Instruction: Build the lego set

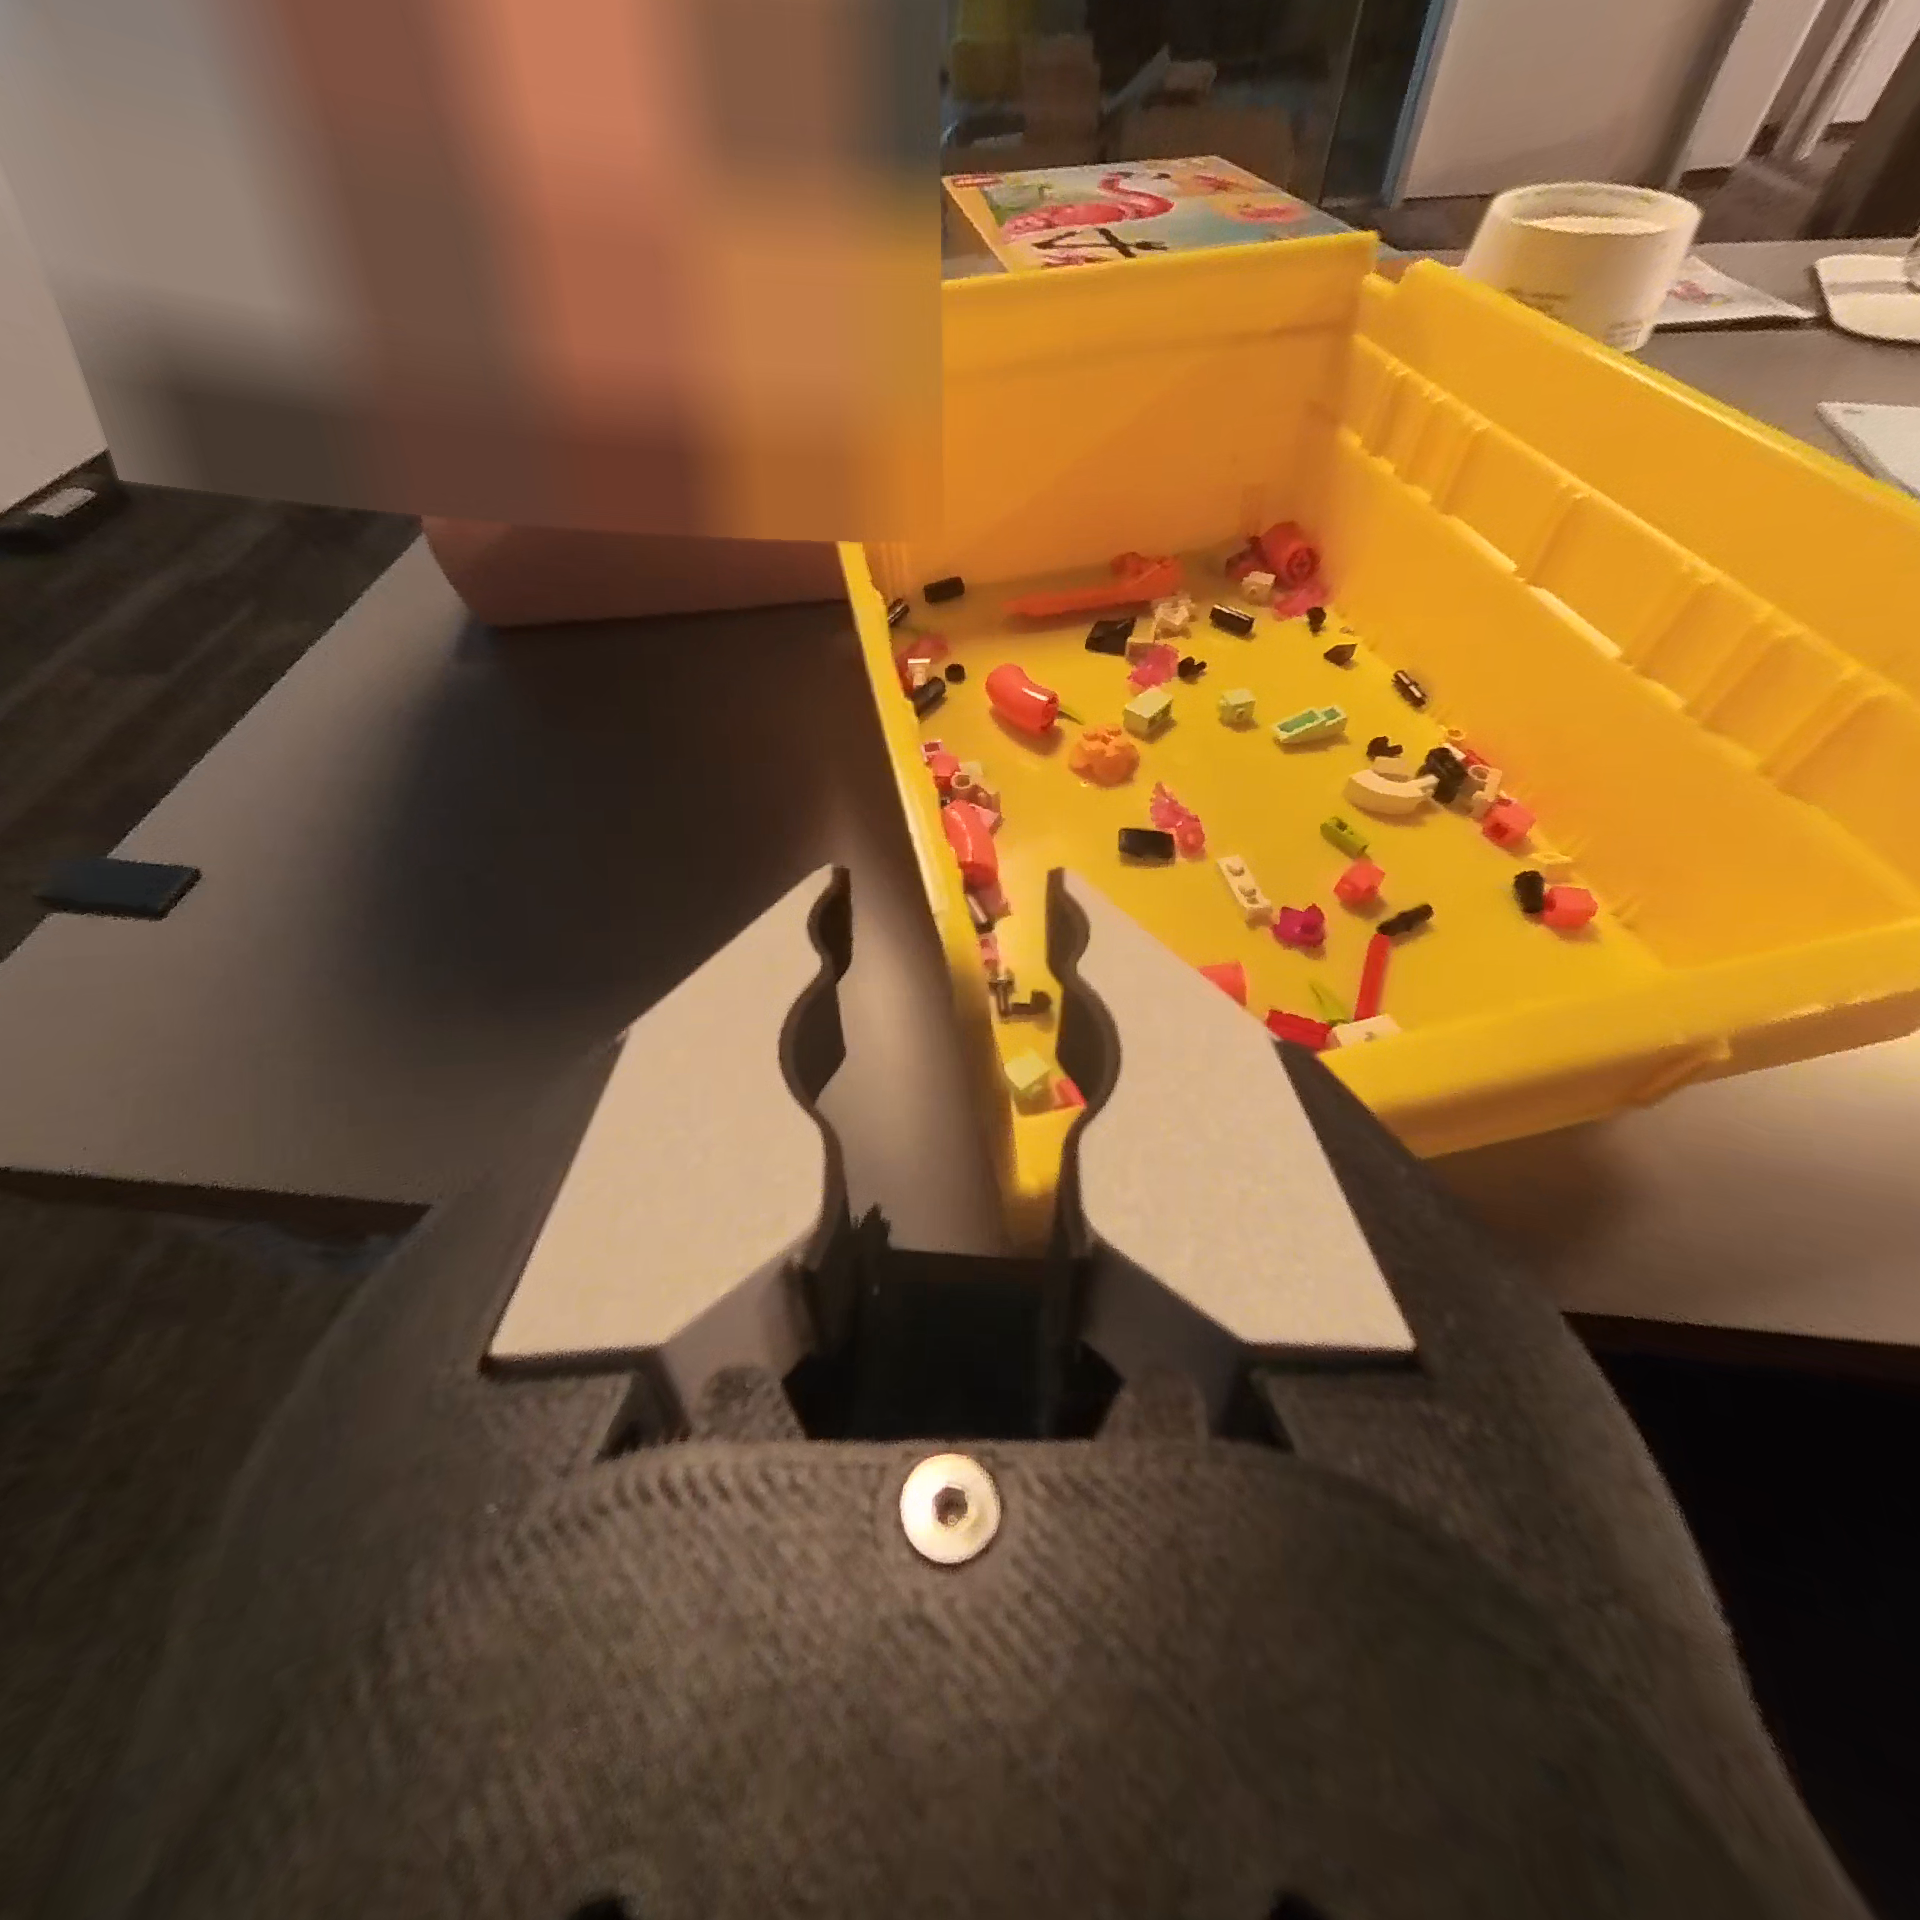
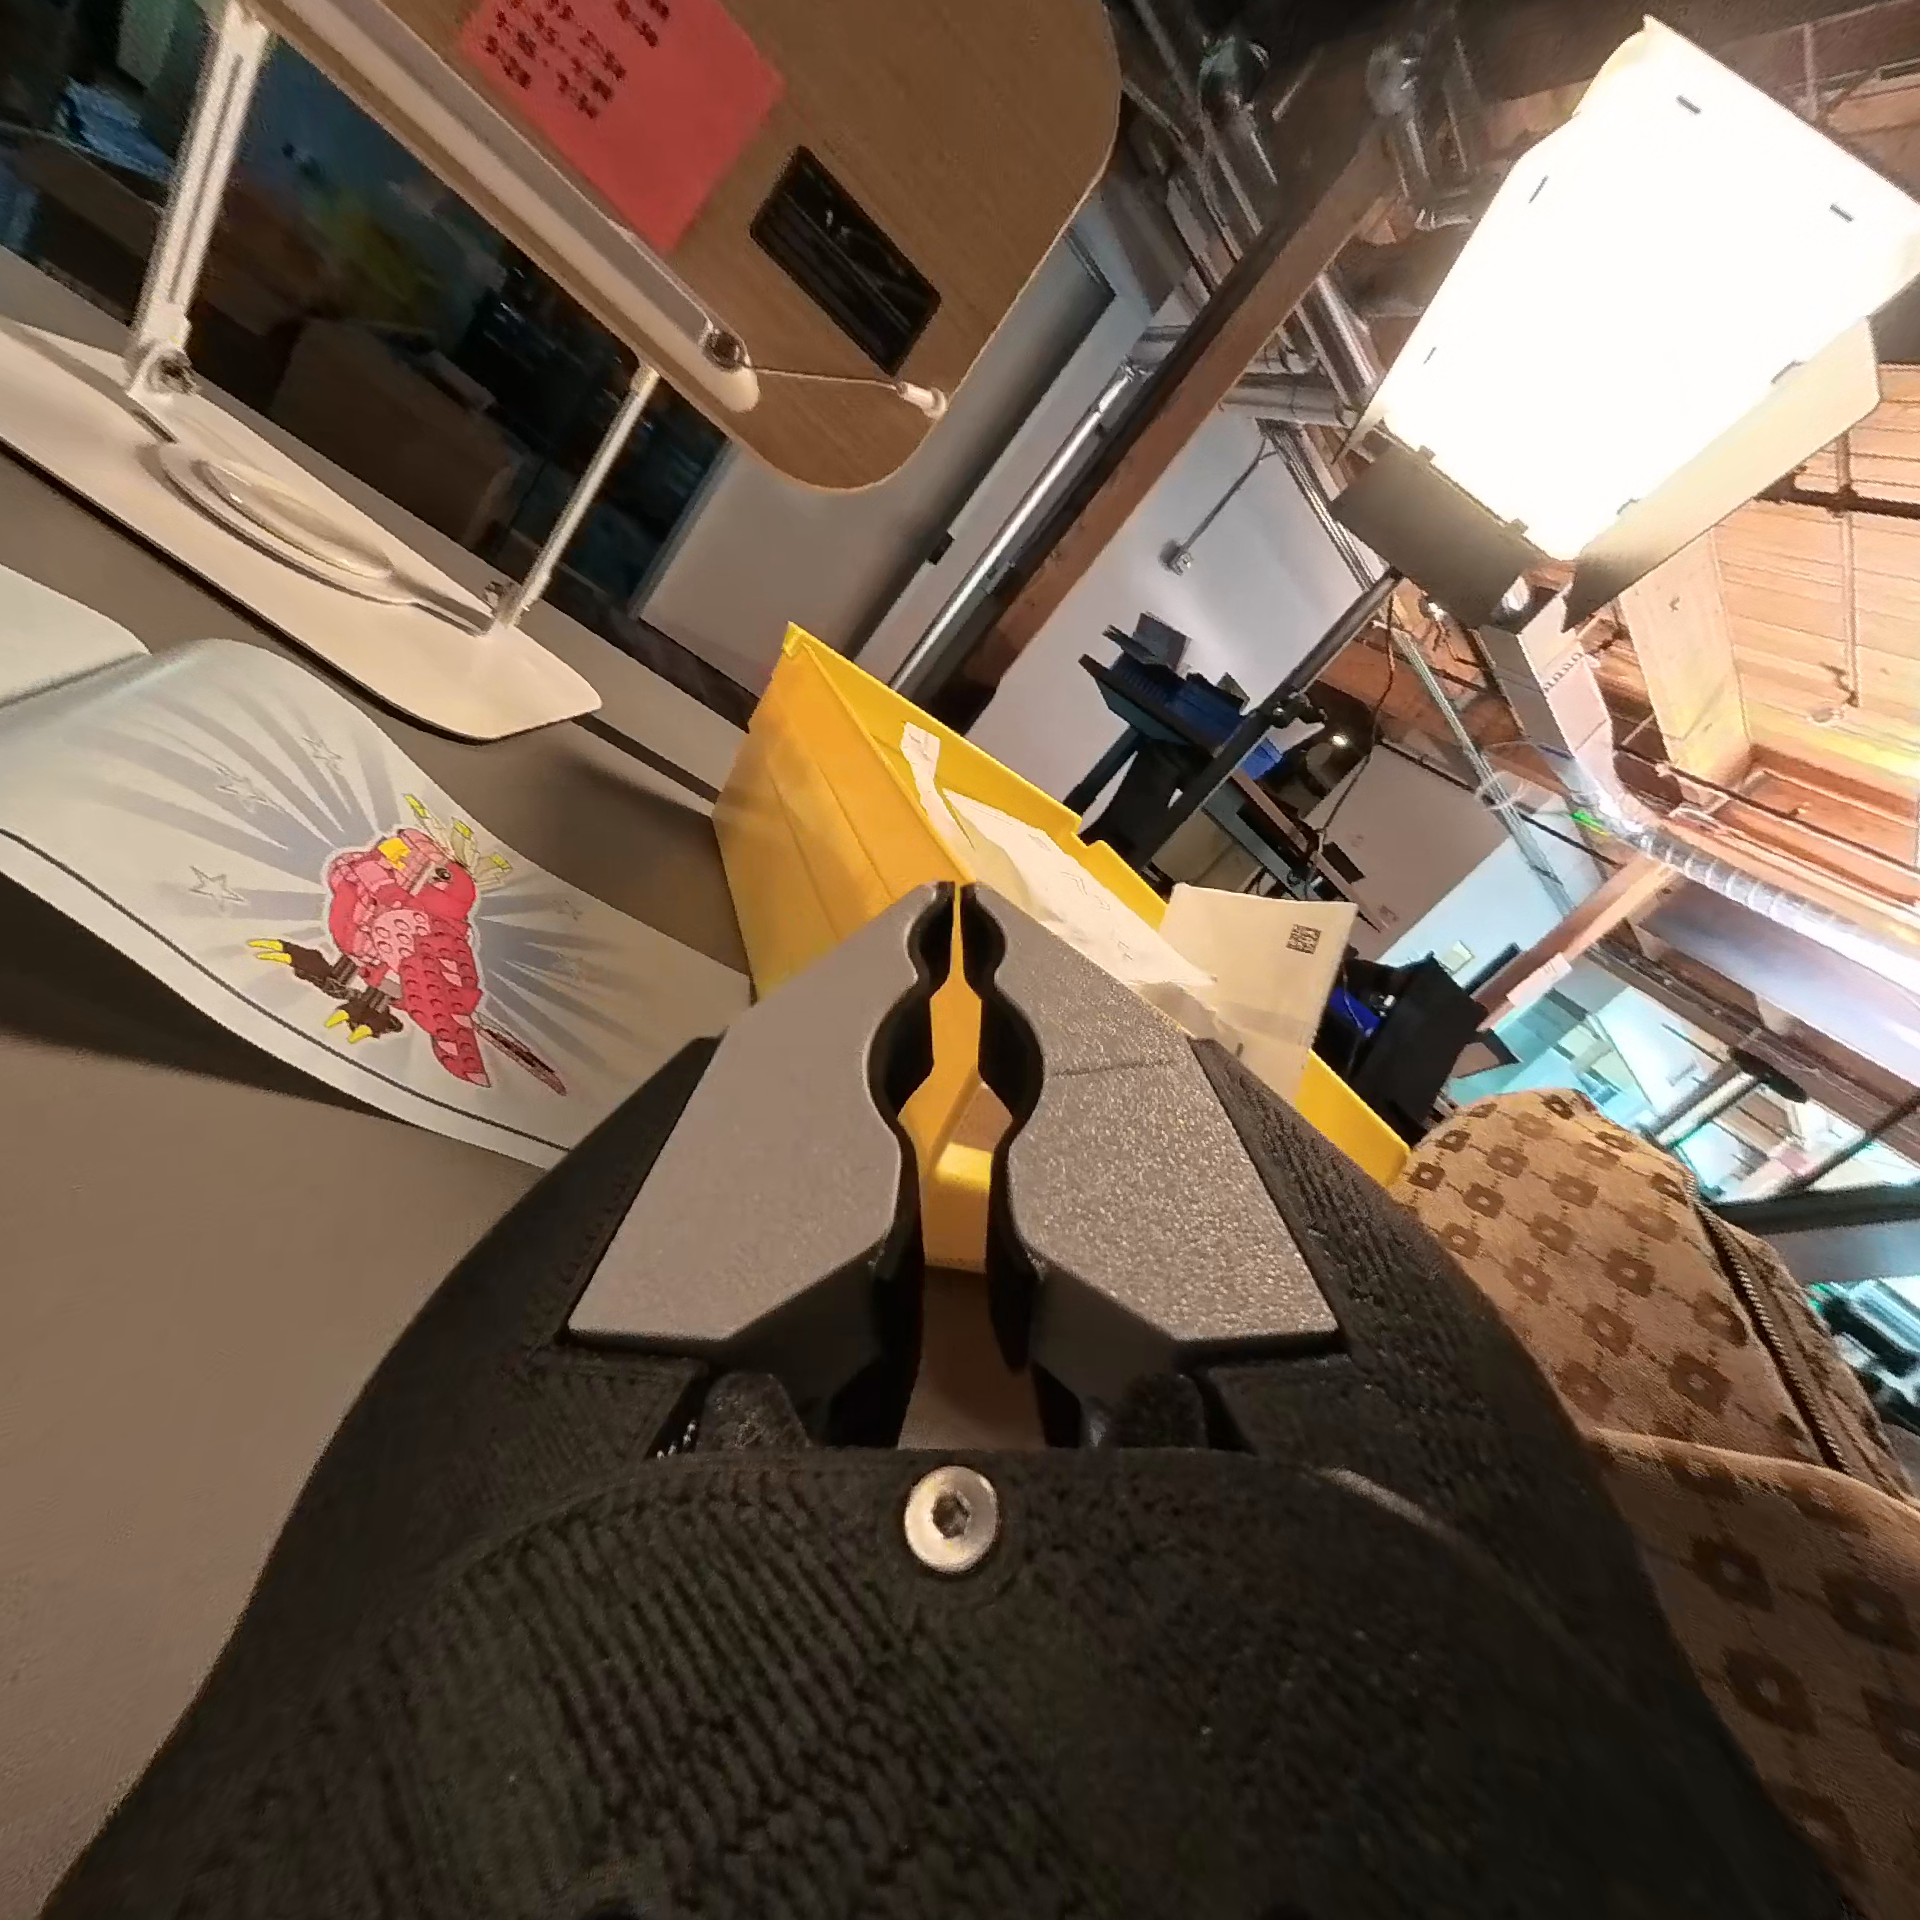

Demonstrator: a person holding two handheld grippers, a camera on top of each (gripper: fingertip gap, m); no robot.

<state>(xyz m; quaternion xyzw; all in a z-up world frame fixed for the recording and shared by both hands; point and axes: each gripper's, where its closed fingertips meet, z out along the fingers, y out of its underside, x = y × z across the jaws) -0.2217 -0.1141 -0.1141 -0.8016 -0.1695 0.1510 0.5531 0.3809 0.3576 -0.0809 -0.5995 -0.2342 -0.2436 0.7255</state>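
Left gripper point(image 1: 948, 883): jaws apart, straddling yellow bin point(image 1: 1558, 582) wall, unclamped. Right gripper point(image 2: 957, 894): jaws together, nothing held.

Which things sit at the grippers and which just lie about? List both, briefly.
At the grippers:
- left gripper, open, the side wall of the yellow bin showing between its fingers
- loose bricks in that bin
- right gripper, fingertips together, pointing at a paper-filled yellow bin

Lying about:
- picture box
- tape roll
- bird sheet
- patterned bag
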